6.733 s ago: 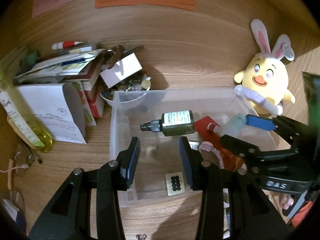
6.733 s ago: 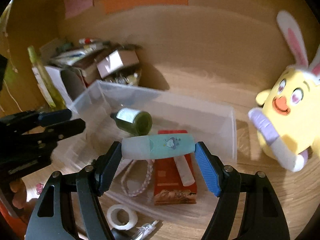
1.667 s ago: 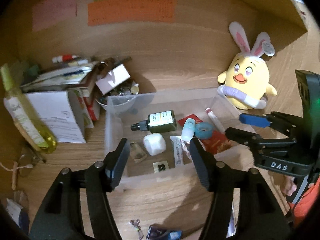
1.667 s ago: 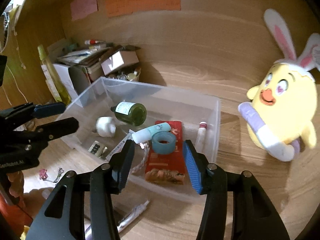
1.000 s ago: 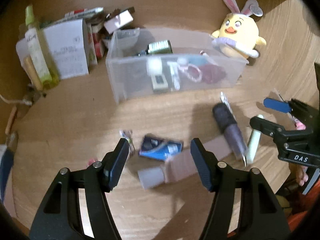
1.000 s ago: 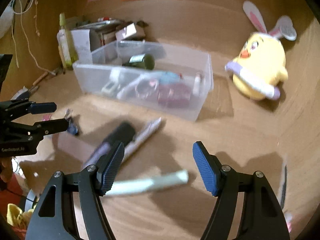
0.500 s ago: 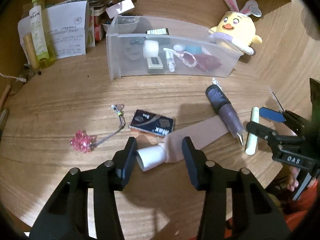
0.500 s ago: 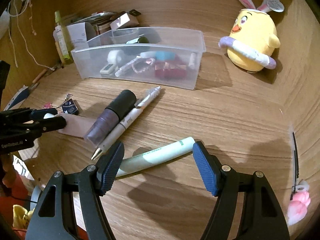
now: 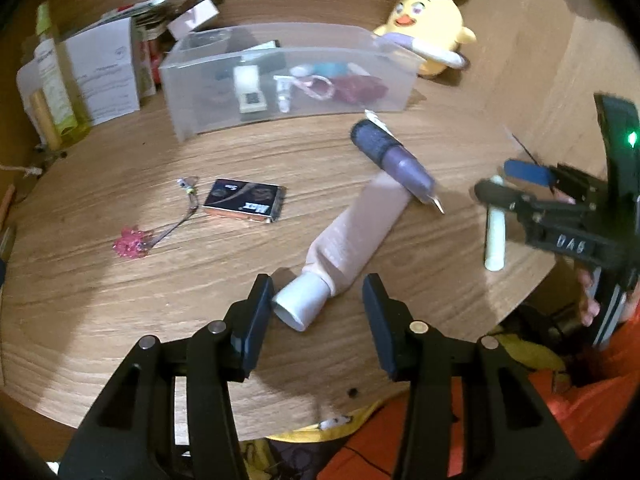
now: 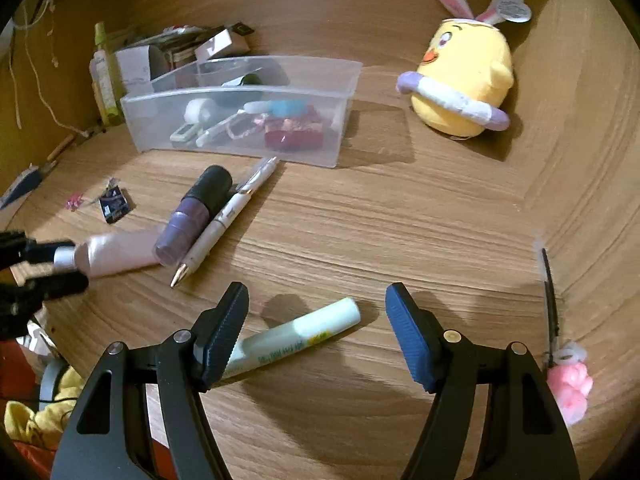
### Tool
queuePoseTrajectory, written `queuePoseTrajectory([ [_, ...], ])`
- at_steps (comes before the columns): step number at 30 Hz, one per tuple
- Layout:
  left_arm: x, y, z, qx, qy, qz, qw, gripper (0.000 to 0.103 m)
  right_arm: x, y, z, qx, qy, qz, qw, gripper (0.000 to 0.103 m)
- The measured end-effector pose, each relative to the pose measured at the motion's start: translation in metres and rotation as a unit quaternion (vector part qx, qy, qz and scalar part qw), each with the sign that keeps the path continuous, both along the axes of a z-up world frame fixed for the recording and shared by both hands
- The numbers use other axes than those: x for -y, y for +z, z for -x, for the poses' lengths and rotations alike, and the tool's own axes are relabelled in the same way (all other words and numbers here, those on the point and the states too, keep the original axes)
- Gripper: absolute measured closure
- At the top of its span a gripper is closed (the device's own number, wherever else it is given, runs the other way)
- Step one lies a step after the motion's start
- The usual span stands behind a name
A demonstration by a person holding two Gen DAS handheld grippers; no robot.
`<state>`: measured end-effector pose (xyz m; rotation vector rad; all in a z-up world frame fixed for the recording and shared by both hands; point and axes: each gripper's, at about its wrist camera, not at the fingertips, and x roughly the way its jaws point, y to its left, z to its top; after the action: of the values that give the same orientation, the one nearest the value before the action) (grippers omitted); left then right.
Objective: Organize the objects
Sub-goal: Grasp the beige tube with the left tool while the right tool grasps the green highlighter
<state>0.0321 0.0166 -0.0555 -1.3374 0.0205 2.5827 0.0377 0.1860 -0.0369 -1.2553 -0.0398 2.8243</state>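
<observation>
A pink tube (image 9: 352, 232) with a white cap lies on the wooden table; its cap sits between the fingers of my open left gripper (image 9: 318, 312). The tube also shows in the right wrist view (image 10: 116, 256). A pale green marker (image 10: 292, 338) lies between the fingers of my open right gripper (image 10: 316, 328); it also shows in the left wrist view (image 9: 494, 232). A purple bottle (image 10: 196, 212) and a white pen (image 10: 228, 220) lie side by side. The clear bin (image 10: 340, 120) holds several small items.
A dark card box (image 9: 244, 202) and a pink bead charm (image 9: 130, 242) lie left of the tube. A yellow bunny plush (image 10: 464, 76) stands at the back right. Papers, boxes and a bottle (image 9: 48, 80) crowd the back left. A pink-tipped pen (image 10: 560, 344) lies at the right edge.
Both grippers have pulled back from the bin to the table's front. The left gripper has come down around the tube's cap, the right around the green marker.
</observation>
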Motion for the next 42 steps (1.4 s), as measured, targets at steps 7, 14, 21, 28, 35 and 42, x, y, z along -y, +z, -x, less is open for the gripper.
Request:
queuePoseTrajectory([
  [7, 0.007, -0.002, 0.015, -0.002, -0.004, 0.002, 1.0000, 0.051, -0.003, 0.008, -0.011, 0.004, -0.008, 0.023, 1.000, 0.035],
  [14, -0.002, -0.004, 0.022, -0.023, -0.009, 0.000, 0.9997, 0.051, 0.004, 0.000, -0.018, 0.026, -0.008, 0.027, 0.999, 0.035],
  [21, -0.005, -0.005, 0.011, -0.038, 0.010, 0.000, 0.9992, 0.062, 0.014, -0.009, -0.019, 0.030, 0.008, 0.028, 0.999, 0.044],
  [28, -0.002, -0.004, 0.002, -0.039, 0.045, -0.010, 0.9981, 0.081, 0.032, -0.011, -0.008, 0.012, 0.053, 0.017, 0.998, 0.073],
  [35, -0.005, -0.005, 0.010, -0.047, 0.050, -0.014, 0.9975, 0.081, 0.031, -0.011, 0.005, 0.003, 0.058, 0.038, 0.998, 0.089],
  [42, -0.007, 0.003, 0.019, -0.064, 0.057, -0.007, 0.9963, 0.087, 0.018, -0.011, 0.011, 0.002, 0.043, 0.073, 0.996, 0.089],
])
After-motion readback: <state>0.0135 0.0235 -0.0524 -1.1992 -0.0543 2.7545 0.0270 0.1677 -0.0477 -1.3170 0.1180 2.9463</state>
